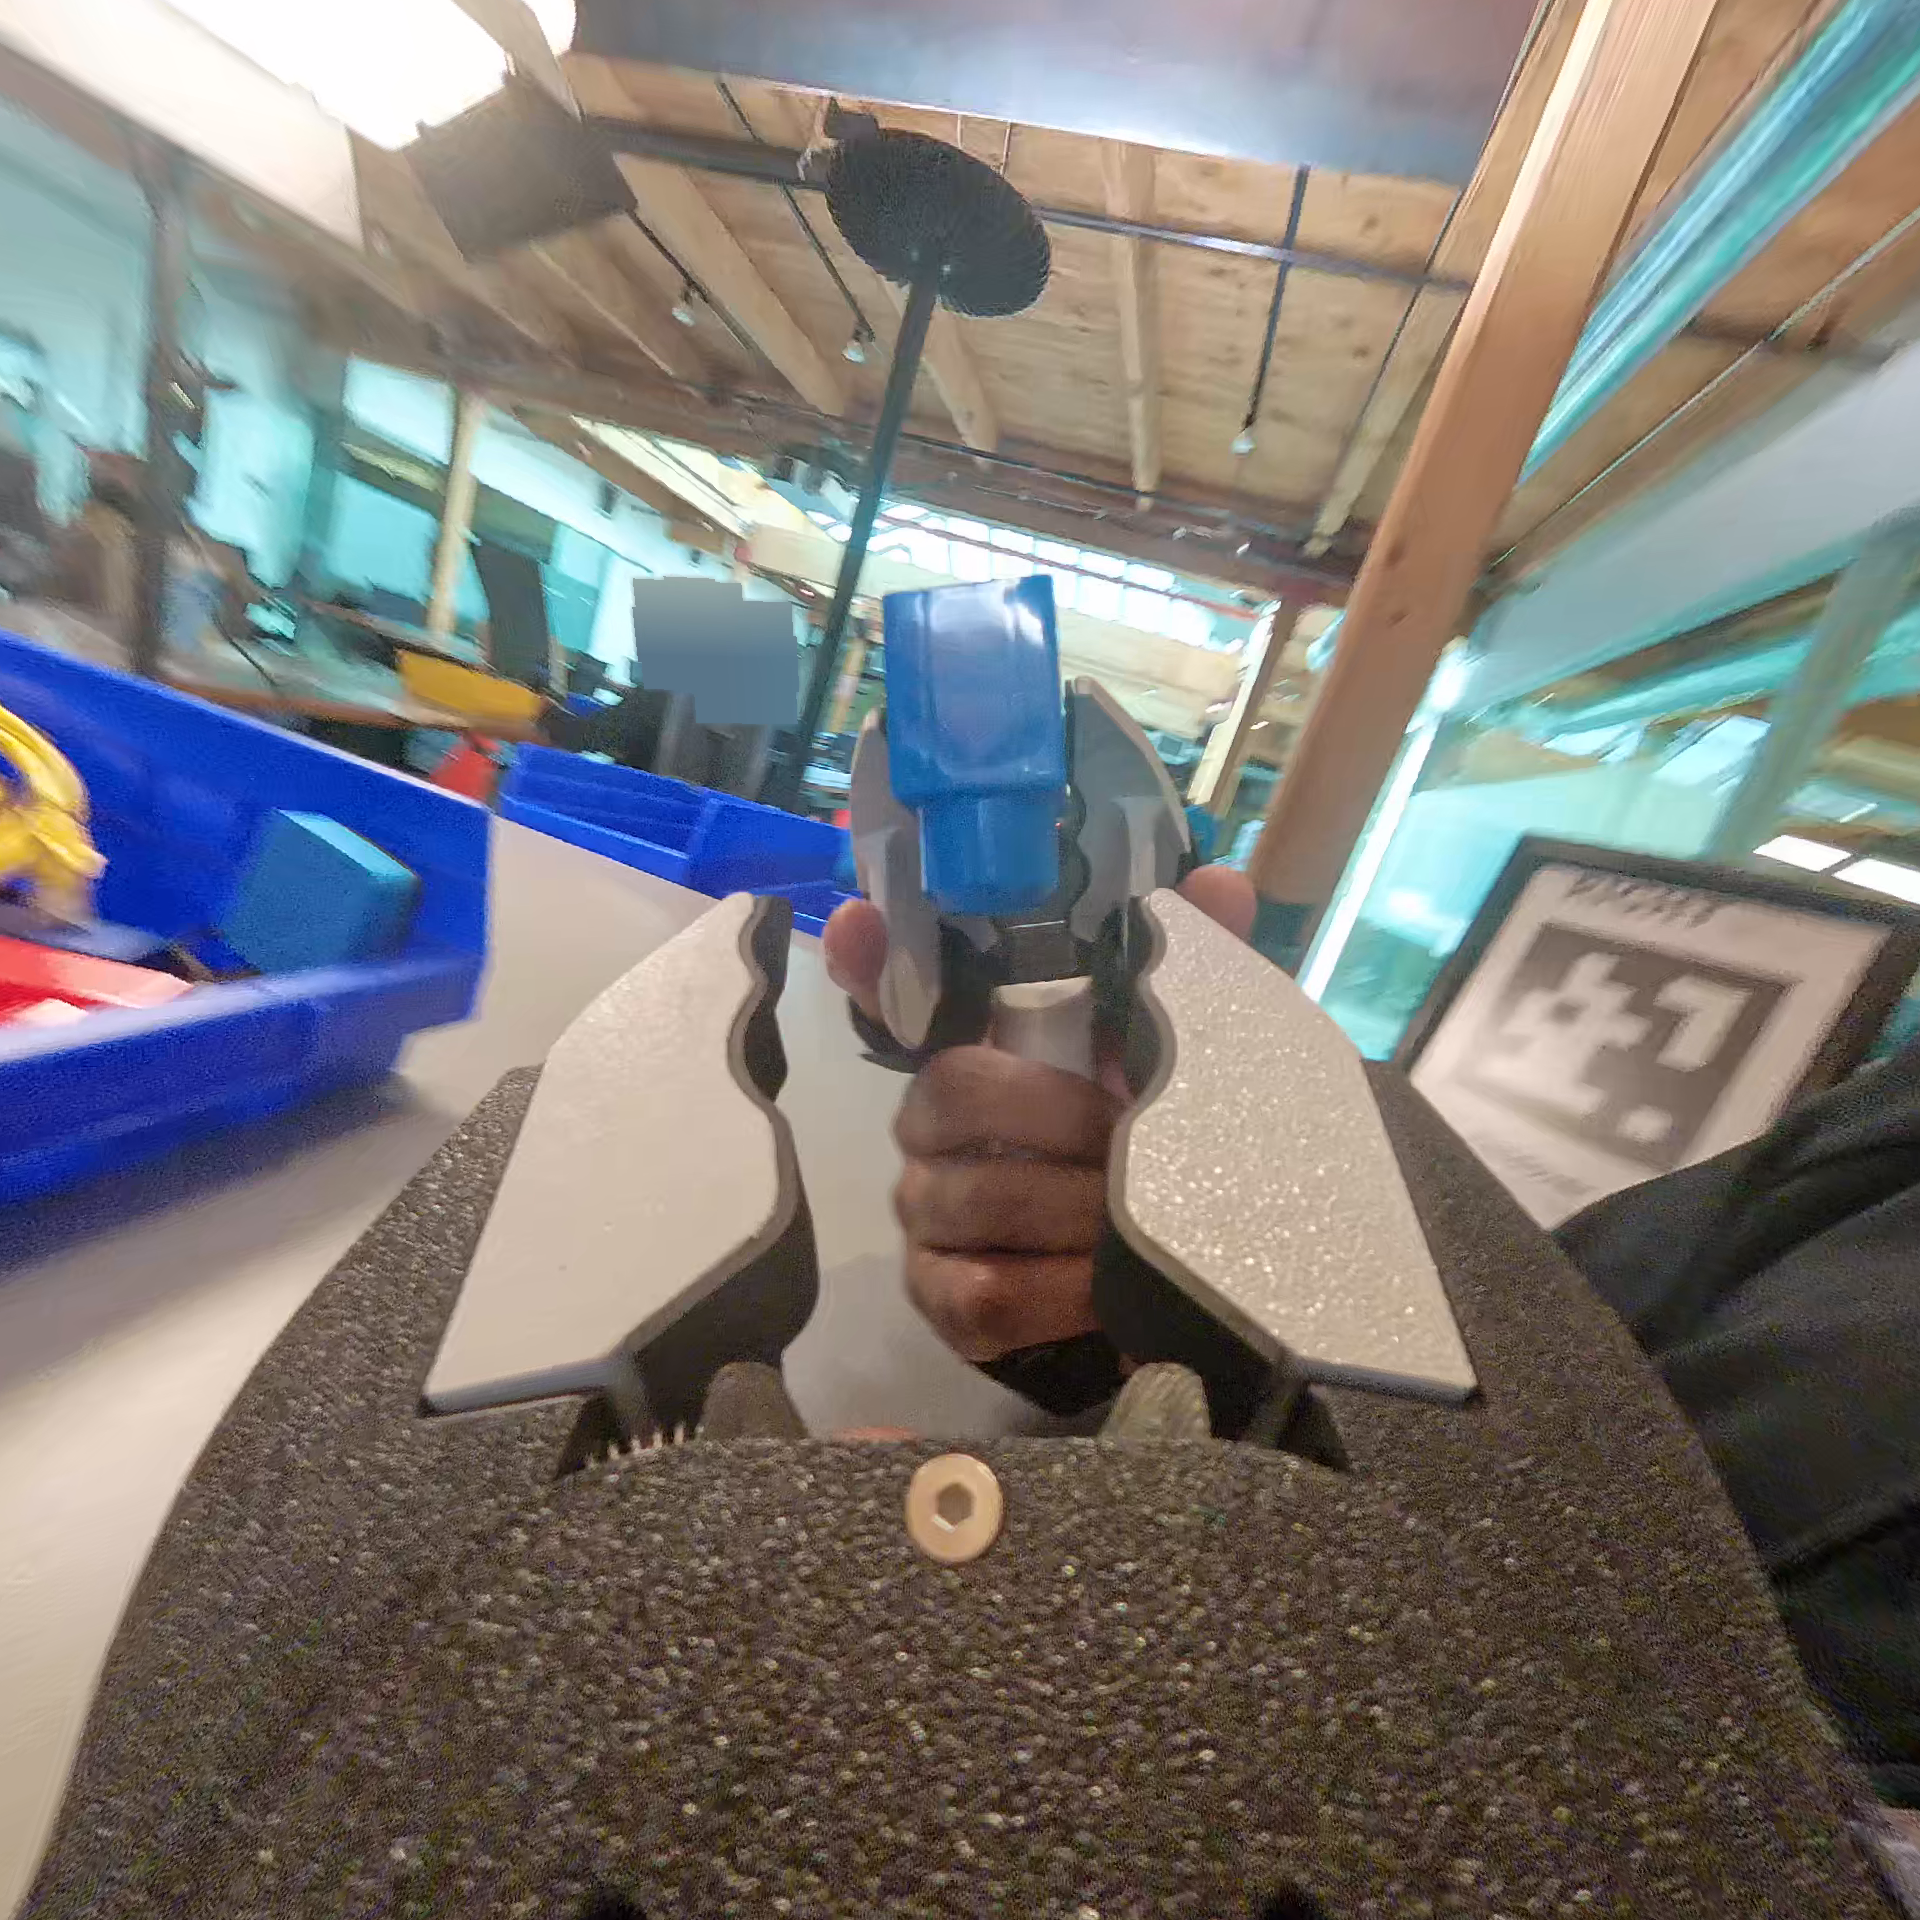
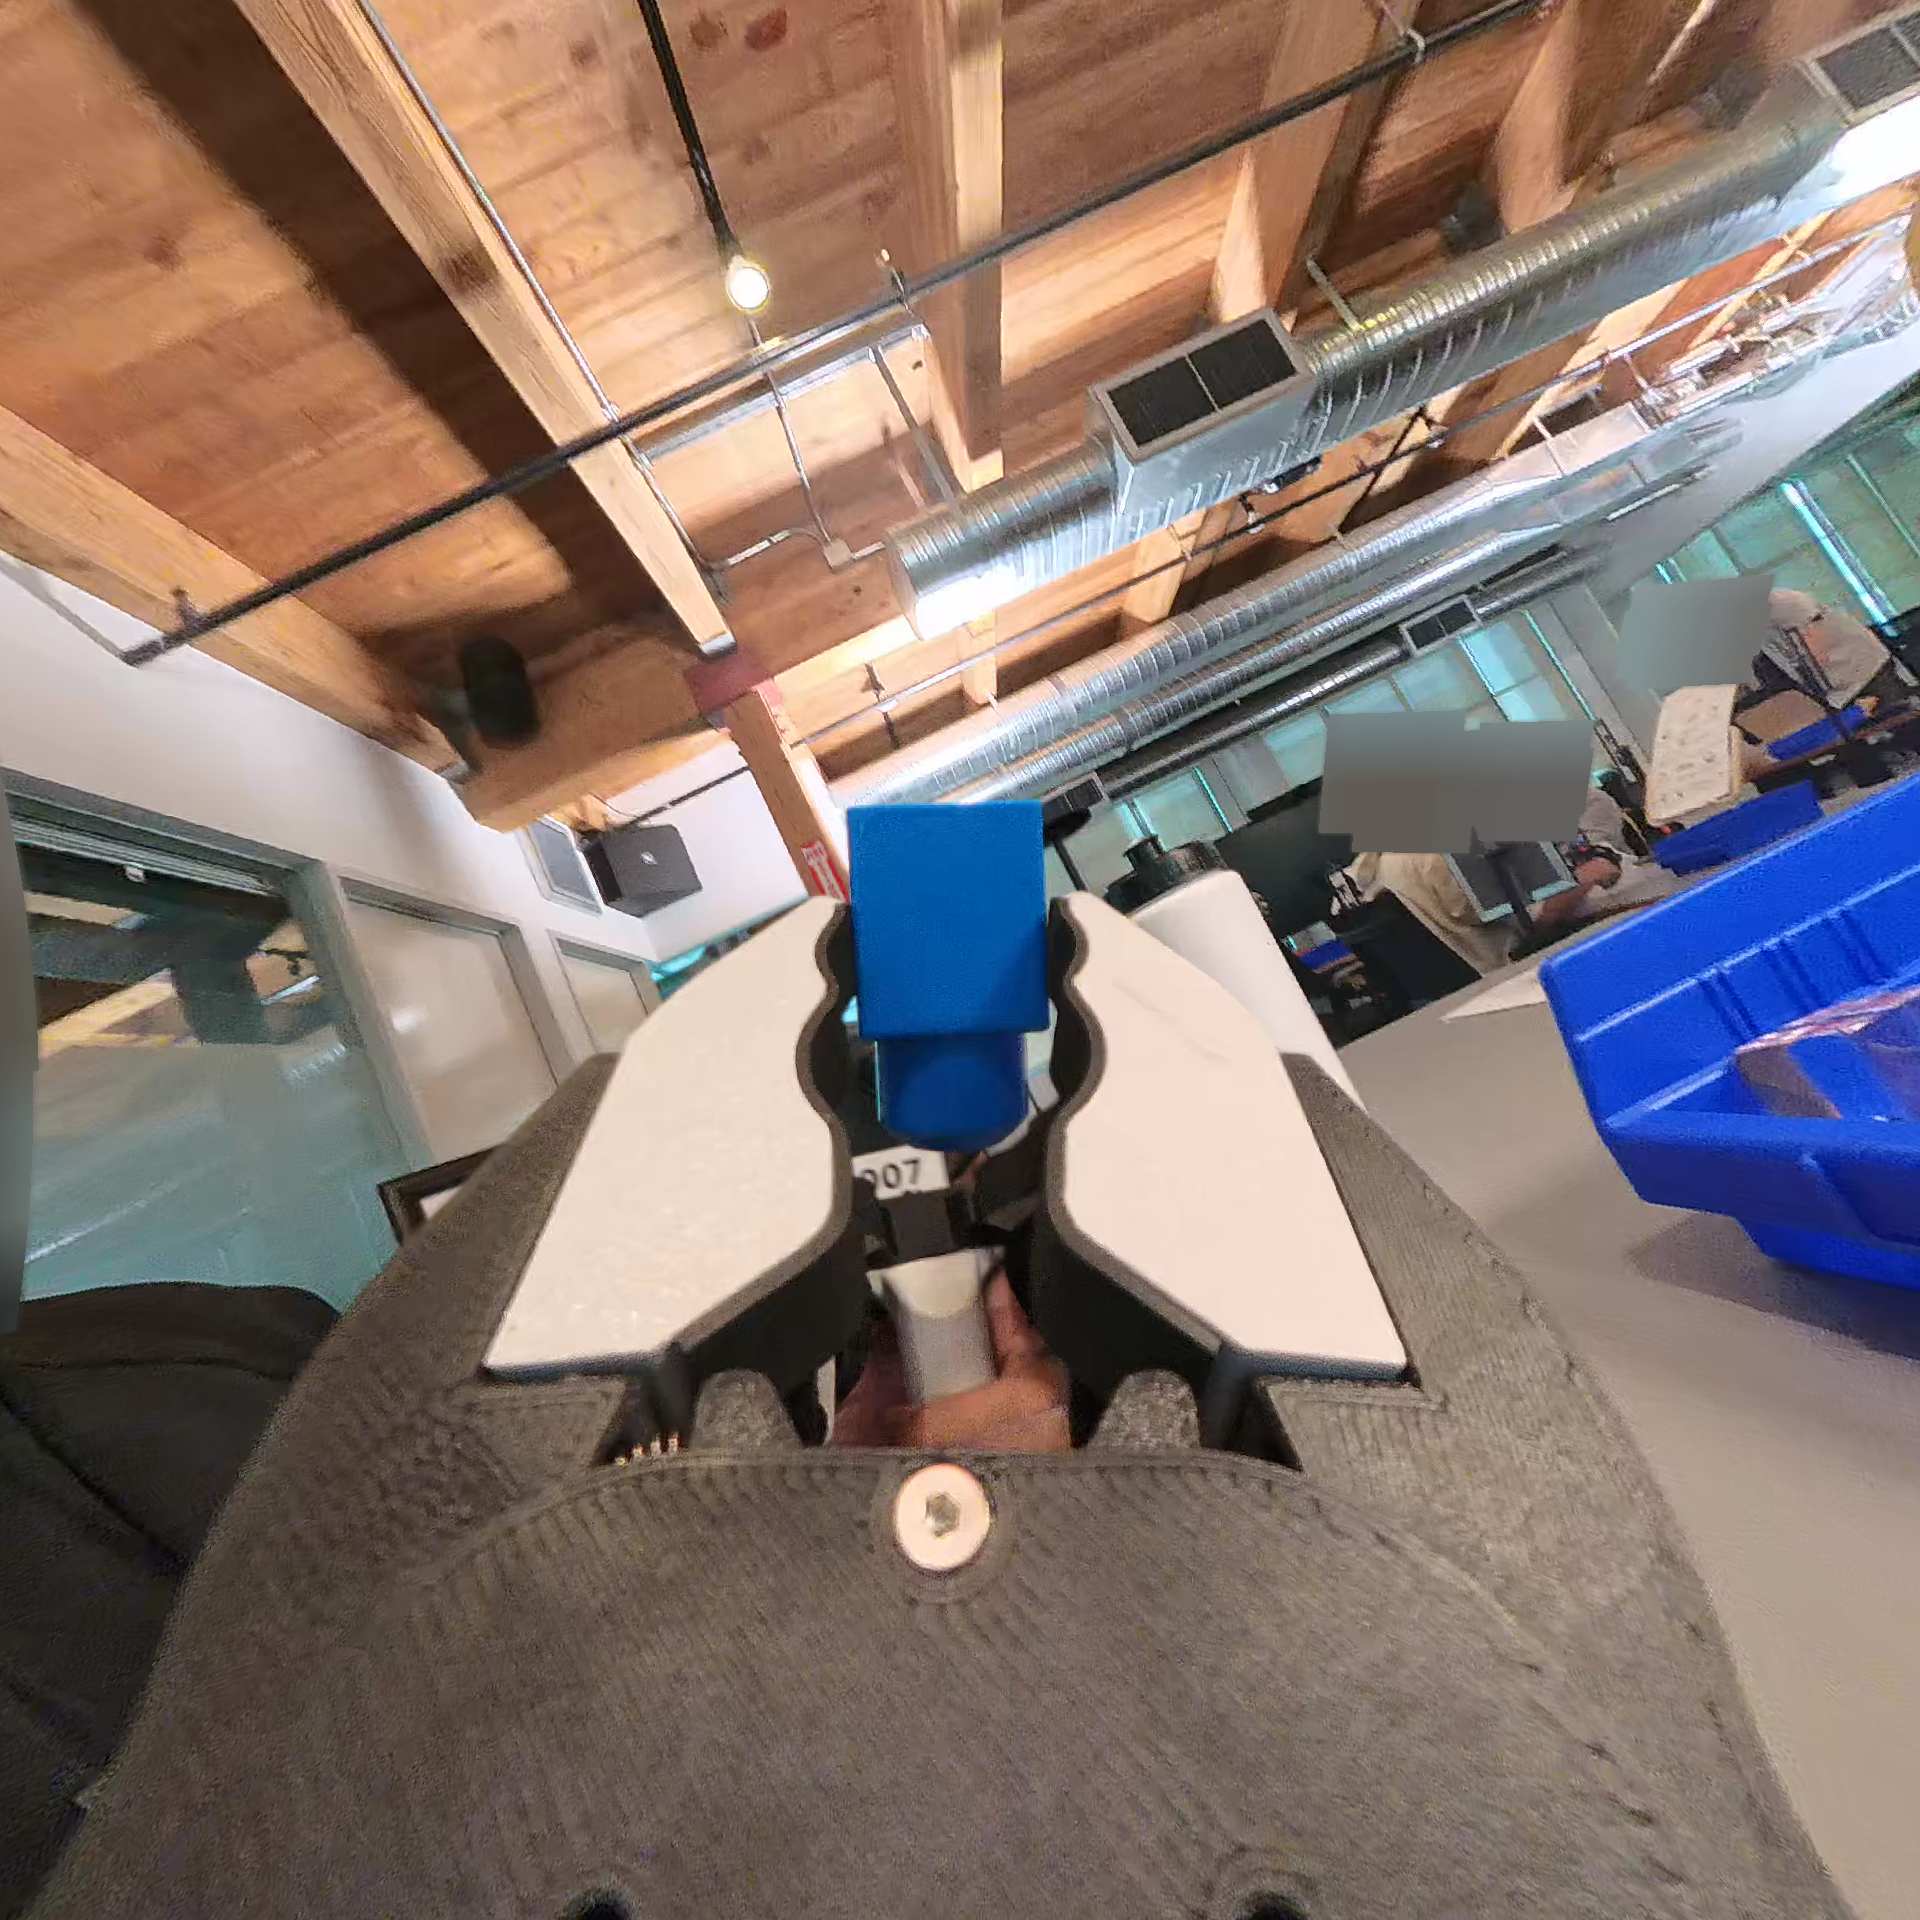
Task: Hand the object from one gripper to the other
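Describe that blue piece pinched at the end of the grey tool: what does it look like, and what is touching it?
The blue piece looks like smooth, slightly glossy plastic: a boxy block on top that narrows to a rounder stub underneath. It stands upright in the air. The right gripper pinches its block between two pale fingers with wavy dark edges. In the left wrist view the same piece sits beyond the left gripper, whose fingers are spread and not on it.
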